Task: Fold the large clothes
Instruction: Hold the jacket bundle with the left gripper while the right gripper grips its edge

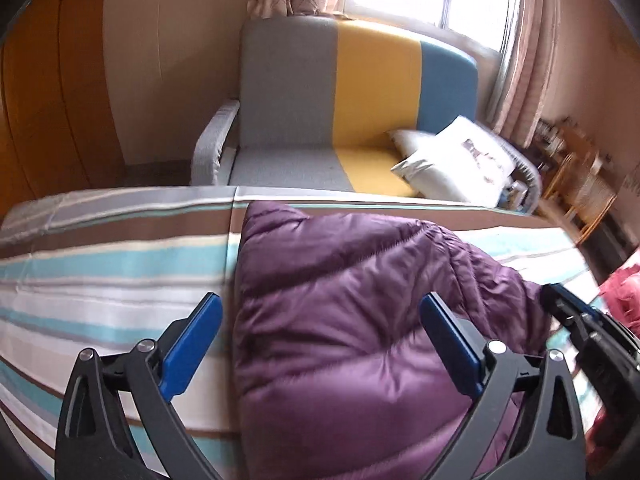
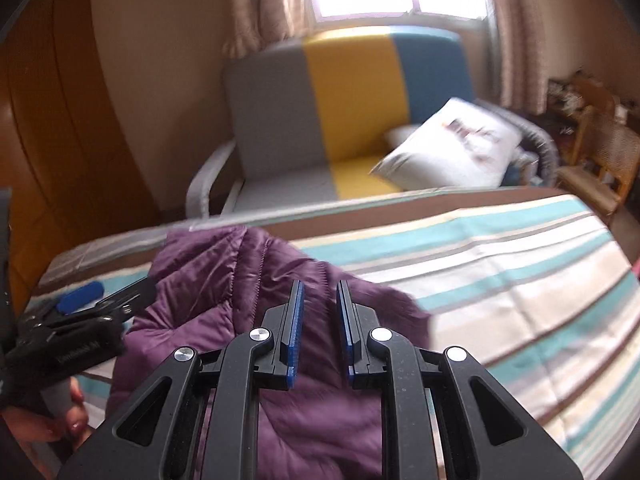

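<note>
Over the striped bed (image 1: 100, 264), at the far left, one blue pad of the left tongs (image 1: 320, 344) hangs above bare sheet. These tongs are spread wide, the other pad sits out over the quilting, and nothing is pinched between them. The purple down jacket (image 1: 352, 320) lies on the bed right under and ahead of them, its straight folded edge running away from the left pad toward the bed's far side. Further right, the right tongs (image 2: 320, 328) hover above the same jacket; their pads stand nearly together with only a narrow slot between, and from here they seem to pinch nothing, the fabric lying below them. The jacket's loose, rumpled flank trails off past them to the right.

My read is that one fold has been laid and let go, and both tongs are between grips. The next move likely calls for catching the slack right-hand side or a sleeve and bringing it across onto the body, with the slippery padded shell held down so it does not spring open.

Small lettering shows on the left tongs' black body in the right view, too blurred to read.
</note>
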The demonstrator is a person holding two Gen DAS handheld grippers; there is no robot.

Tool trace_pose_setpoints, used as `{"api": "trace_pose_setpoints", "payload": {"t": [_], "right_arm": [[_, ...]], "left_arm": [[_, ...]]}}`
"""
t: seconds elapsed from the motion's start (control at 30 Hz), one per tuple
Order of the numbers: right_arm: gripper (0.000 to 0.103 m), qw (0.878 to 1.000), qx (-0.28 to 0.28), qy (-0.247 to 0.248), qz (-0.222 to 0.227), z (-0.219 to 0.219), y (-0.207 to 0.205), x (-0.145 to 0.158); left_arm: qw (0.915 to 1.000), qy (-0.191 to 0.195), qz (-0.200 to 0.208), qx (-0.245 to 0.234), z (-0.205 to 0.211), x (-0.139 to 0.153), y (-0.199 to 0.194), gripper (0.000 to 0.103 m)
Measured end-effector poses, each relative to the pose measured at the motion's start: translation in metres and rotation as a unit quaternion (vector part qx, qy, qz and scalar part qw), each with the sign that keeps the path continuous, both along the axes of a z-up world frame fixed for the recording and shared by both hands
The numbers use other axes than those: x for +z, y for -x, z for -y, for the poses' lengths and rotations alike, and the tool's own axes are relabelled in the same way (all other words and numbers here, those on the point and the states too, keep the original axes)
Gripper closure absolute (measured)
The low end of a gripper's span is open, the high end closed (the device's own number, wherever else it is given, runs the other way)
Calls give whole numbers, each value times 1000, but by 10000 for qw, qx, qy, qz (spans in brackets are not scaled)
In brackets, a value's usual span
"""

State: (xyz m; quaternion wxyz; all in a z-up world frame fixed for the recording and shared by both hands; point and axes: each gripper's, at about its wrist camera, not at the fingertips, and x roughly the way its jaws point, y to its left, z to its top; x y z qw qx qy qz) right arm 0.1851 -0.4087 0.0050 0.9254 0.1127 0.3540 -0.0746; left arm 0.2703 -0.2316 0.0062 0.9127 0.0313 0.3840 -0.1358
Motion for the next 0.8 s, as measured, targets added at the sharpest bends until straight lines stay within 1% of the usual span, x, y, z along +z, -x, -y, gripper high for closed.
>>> {"api": "trace_pose_setpoints", "payload": {"t": [0.07, 0.1, 0.13, 0.17, 0.23, 0.3, 0.37, 0.43, 0.5, 0.63, 0.8], "right_arm": [[87, 9995, 0, 114, -307, 0, -21, -19], [87, 9989, -16, 139, -457, 3, -27, -28], [87, 9980, -51, 148, -609, 6, -34, -40], [87, 9977, -79, 132, -664, 9, -36, -46], [87, 9979, -150, -44, -628, 16, -38, -60], [87, 9978, -216, -161, -601, 21, -37, -70], [87, 9976, -304, -161, -608, 22, -38, -78], [87, 9976, -355, -79, -595, 18, -39, -82], [87, 9974, -394, 15, -595, 16, -42, -84], [87, 9976, -399, 38, -559, 15, -40, -85], [87, 9980, -381, 75, -496, 14, -34, -81]], "left_arm": [[9991, -395, -119, 36, 15, -12, -13, 4], [9976, -630, -277, -8, 22, -23, -21, 3], [9964, -746, -390, -69, 25, -34, -28, 3], [9965, -724, -397, -106, 25, -42, -31, 2], [9971, -634, -403, -136, 23, -53, -35, 2], [9971, -534, -519, -169, 22, -62, -41, 2], [9966, -444, -675, -151, 23, -70, -48, 2], [9967, -493, -633, -124, 25, -75, -49, 2], [9970, -528, -563, -113, 28, -77, -46, 2], [9973, -532, -490, -107, 26, -79, -45, 2], [9971, -667, -329, -135, 22, -71, -28, 2]]}}
